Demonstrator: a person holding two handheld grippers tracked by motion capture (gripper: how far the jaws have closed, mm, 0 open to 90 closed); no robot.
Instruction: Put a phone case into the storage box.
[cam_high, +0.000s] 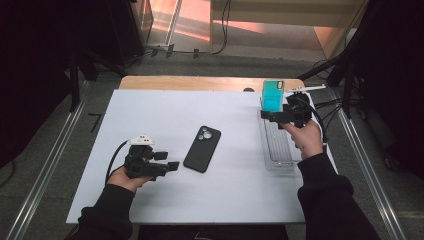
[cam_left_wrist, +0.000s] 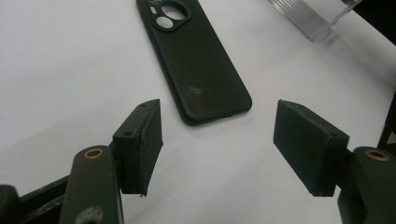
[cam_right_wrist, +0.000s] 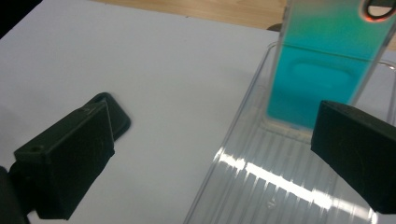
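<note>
Teal phone case (cam_right_wrist: 322, 74), translucent and glossy, stands upright in clear ridged tray (cam_right_wrist: 261, 186); right gripper (cam_right_wrist: 210, 154) gapes empty, left gripper (cam_left_wrist: 217, 149) likewise

Black sleeves (cam_high: 327, 200), seemingly brass-screwed fingers (cam_left_wrist: 140, 144).

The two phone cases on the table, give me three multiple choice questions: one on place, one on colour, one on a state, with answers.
1. Where does the black phone case lie?
A. flat on the white table top
B. in the clear rack
C. in a gripper

2. What colour is the phone case standing in the rack?
A. red
B. teal
C. white

3. How are the left gripper jaws?
A. shut on the black case
B. shut on nothing
C. open, holding nothing

Answers:
1 A, it rests flat between the hands.
2 B, the right gripper view shows it teal and upright.
3 C, bare table shows between the pads, the case lying beyond them.
</note>
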